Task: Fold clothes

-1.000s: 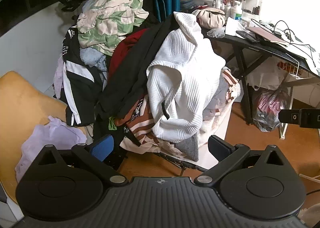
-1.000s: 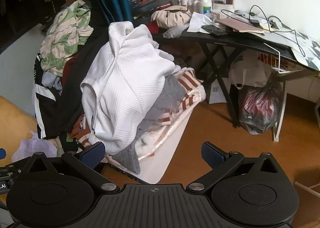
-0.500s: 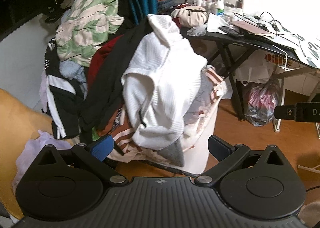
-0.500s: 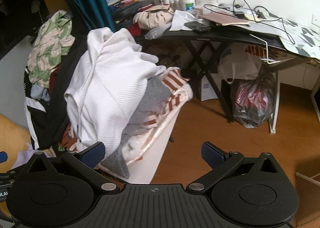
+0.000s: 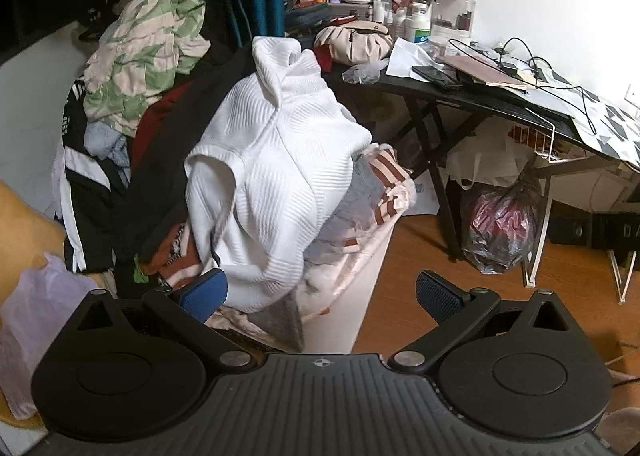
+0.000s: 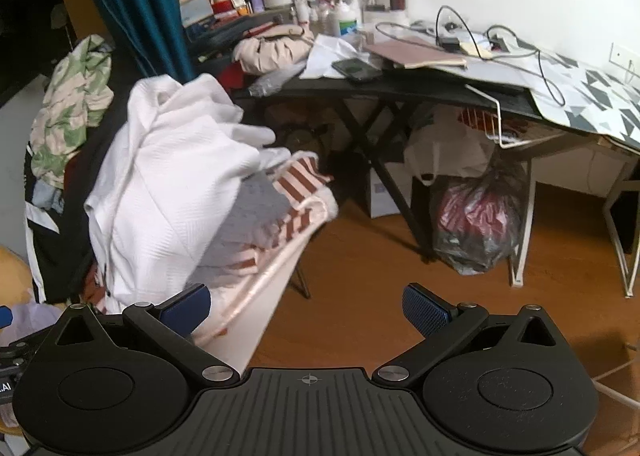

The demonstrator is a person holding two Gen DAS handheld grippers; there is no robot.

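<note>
Two grippers, left (image 5: 320,292) and right (image 6: 306,306), spread, empty | ribbed white knit (image 5: 276,176) draped over heaped clothes

We hold our left tool (image 5: 320,292) with its two blue-padded fingers (image 5: 204,292) spread wide apart, gripping nothing. Our right tool (image 6: 306,306) is likewise spread wide, its fingers (image 6: 426,308) empty. Both point forward and slightly down, and a bit of the left tool shows at the right view's left edge.
</note>
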